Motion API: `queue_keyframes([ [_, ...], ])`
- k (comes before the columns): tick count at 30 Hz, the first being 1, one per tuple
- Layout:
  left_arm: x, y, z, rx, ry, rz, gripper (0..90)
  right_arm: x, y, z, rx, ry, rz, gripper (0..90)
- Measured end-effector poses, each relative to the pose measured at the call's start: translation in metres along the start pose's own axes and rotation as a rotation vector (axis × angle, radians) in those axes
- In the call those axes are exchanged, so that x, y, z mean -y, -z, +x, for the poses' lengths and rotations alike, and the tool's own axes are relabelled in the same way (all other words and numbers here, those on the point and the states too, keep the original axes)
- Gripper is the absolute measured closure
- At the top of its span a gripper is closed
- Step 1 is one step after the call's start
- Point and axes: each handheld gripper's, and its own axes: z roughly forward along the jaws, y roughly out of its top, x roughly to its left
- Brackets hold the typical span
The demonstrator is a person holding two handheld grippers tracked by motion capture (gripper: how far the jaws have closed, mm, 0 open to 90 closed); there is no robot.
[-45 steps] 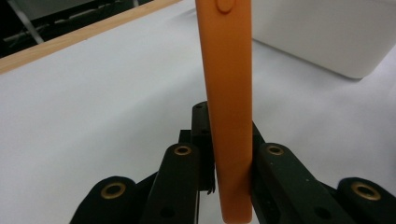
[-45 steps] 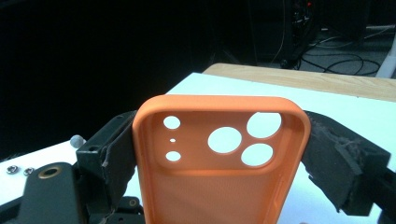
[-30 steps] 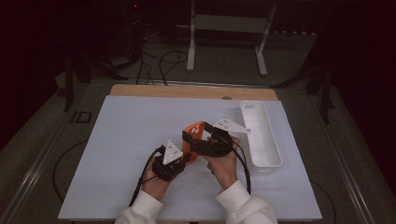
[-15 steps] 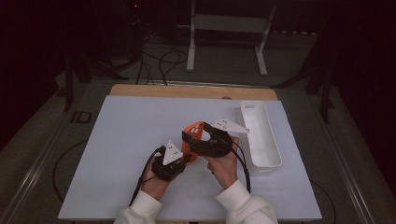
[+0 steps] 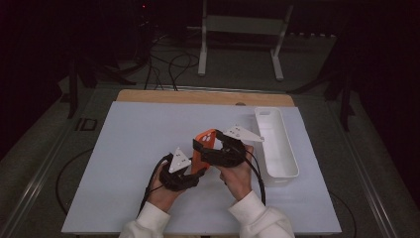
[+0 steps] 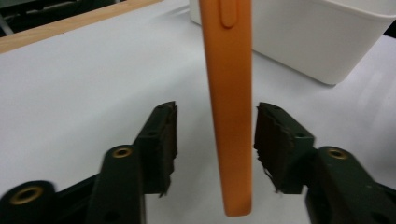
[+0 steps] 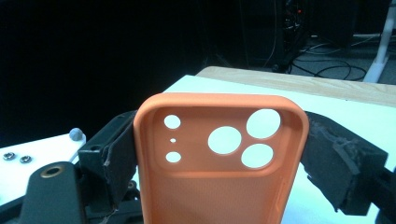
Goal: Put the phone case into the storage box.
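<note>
High view hides case point(image 5: 202, 151) btm, right gripper point(image 7: 219, 158) clamps it, left gripper point(image 6: 215, 140) just opened, pads clear.

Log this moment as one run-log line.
left gripper: open, jaws just opened, off case | right gripper: shut on orange phone case | white bin: right of hands

Phone case point(image 5: 203, 148) upright at tabletop point(image 5: 124, 148) centre, between both tongs: left tongs point(image 5: 190, 171) at 7 o'clock, right tongs point(image 5: 205, 148) at 3. Bin point(image 5: 285, 168) further at 3.
</note>
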Motion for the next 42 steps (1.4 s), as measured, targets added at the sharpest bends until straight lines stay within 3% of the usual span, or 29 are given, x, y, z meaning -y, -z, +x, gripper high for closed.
queue_keyframes([
  [1,0.0,0.001,0.0,-0.015,0.002,-0.015,41.8,0.0,0.0,0.0,0.0,0.0,-0.001,16.8],
  [3,-0.001,0.002,-0.001,-0.021,0.009,-0.023,26.9,0.0,0.0,0.001,0.003,0.004,-0.003,16.8],
  [6,-0.001,0.004,0.001,-0.028,0.014,-0.029,16.7,0.0,0.0,0.001,0.005,0.004,-0.004,16.8],
  [13,-0.003,0.008,0.005,-0.063,0.029,-0.05,3.6,0.0,0.0,0.001,0.008,0.007,-0.004,16.8],
  [26,-0.003,0.017,0.014,-0.067,0.048,-0.074,0.2,0.0,0.001,0.0,0.017,0.01,-0.008,16.8],
  [42,0.001,0.038,0.033,-0.091,0.042,-0.105,0.2,-0.001,0.003,-0.002,0.029,0.019,-0.015,16.8],
])
